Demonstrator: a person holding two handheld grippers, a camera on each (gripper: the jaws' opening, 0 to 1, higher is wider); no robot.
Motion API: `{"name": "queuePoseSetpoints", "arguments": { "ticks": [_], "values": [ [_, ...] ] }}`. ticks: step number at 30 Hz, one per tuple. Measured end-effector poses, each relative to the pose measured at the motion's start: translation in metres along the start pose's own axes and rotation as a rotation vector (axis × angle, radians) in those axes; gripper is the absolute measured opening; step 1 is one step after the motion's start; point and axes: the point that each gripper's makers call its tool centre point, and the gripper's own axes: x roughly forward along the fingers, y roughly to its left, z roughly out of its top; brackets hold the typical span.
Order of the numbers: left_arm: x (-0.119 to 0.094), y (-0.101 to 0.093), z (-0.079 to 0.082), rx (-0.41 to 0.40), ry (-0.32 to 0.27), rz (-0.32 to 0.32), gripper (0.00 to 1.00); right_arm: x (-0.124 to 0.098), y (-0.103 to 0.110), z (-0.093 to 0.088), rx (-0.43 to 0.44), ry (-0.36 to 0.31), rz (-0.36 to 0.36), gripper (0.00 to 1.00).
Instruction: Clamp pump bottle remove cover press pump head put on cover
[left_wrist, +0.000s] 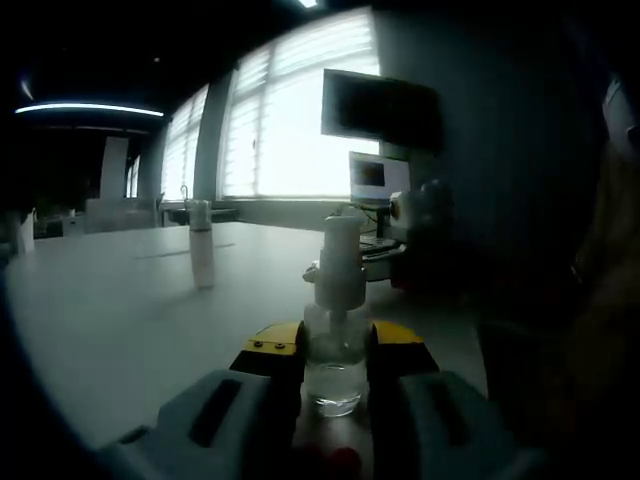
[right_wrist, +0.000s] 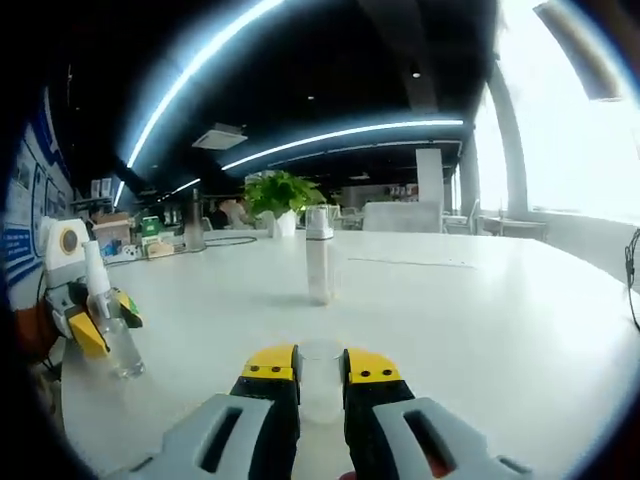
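Note:
A small clear pump bottle (left_wrist: 335, 375) stands on the white table (left_wrist: 130, 310), and my left gripper (left_wrist: 335, 350) is shut on its body. Its white pump head (left_wrist: 340, 262) rises bare above the jaws. In the right gripper view the same bottle (right_wrist: 118, 345) stands at the far left, with the left gripper (right_wrist: 95, 322) clamped around it. My right gripper (right_wrist: 320, 372) hovers low over the table (right_wrist: 480, 320), shut on a clear translucent cover (right_wrist: 320, 385) between its yellow tips.
A second, taller capped bottle (left_wrist: 202, 255) stands alone farther out on the table, also seen as a bottle (right_wrist: 319, 262) straight ahead of the right gripper. A monitor (left_wrist: 380, 105) and desk equipment sit behind the clamped bottle. A potted plant (right_wrist: 284, 195) stands at the table's far end.

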Motion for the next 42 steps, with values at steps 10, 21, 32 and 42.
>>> {"name": "queuePoseSetpoints", "arguments": {
  "ticks": [10,21,32,42],
  "values": [
    [0.0,0.001,0.0,-0.01,0.001,0.0,0.16,0.001,-0.008,-0.003,0.0,0.012,-0.041,0.12],
    [0.0,0.002,0.0,-0.013,0.001,0.003,0.16,-0.001,-0.011,0.0,0.025,-0.012,-0.046,0.2],
    [0.0,0.002,0.0,-0.014,0.0,0.005,0.16,-0.005,-0.014,0.008,0.051,-0.057,-0.054,0.19],
    [0.0,0.003,0.0,-0.016,0.0,0.006,0.16,-0.011,-0.011,0.021,0.051,-0.089,-0.054,0.19]
  ]
}}
